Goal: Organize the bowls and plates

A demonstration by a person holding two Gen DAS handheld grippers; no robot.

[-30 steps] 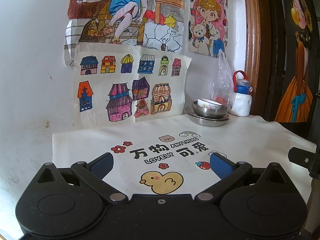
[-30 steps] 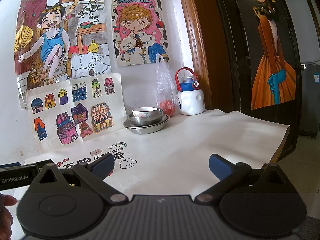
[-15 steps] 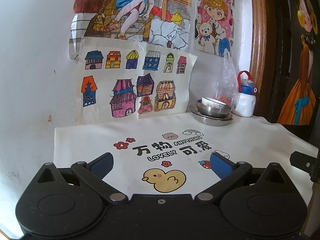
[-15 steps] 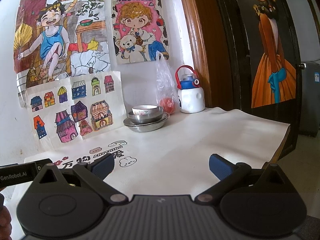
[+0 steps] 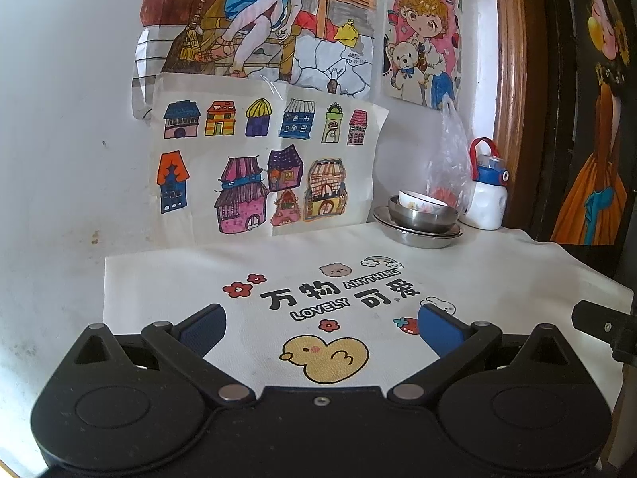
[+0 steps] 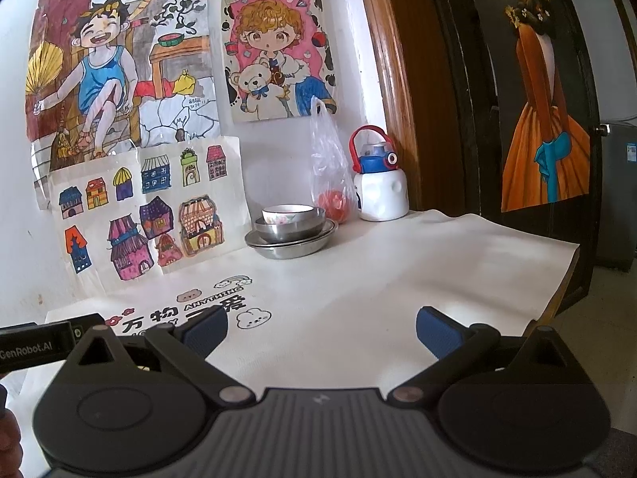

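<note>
At the far back of the table, near the wall, a white floral bowl [image 5: 421, 202] [image 6: 287, 214] sits inside a steel bowl [image 5: 424, 219] [image 6: 290, 229], which rests on steel plates [image 5: 418, 235] [image 6: 290, 245]. My left gripper [image 5: 320, 324] stands open over the printed duck on the table mat [image 5: 167, 279], far short of the stack, with nothing between its fingers. My right gripper [image 6: 320, 328] is also open and empty, over the white mat [image 6: 398, 271], well in front of the stack.
A clear plastic bag [image 5: 448, 167] [image 6: 330, 175] with something red in it and a white bottle with blue and red lid [image 5: 487, 189] [image 6: 378, 177] stand right behind the stack. Drawings cover the wall. A wooden door frame [image 6: 402, 79] rises at right; the table's right edge [image 6: 561, 279] drops off.
Both views have tilted slightly, so the stack and drawings sit a bit lower in the left view. Both grippers stay open and empty.
</note>
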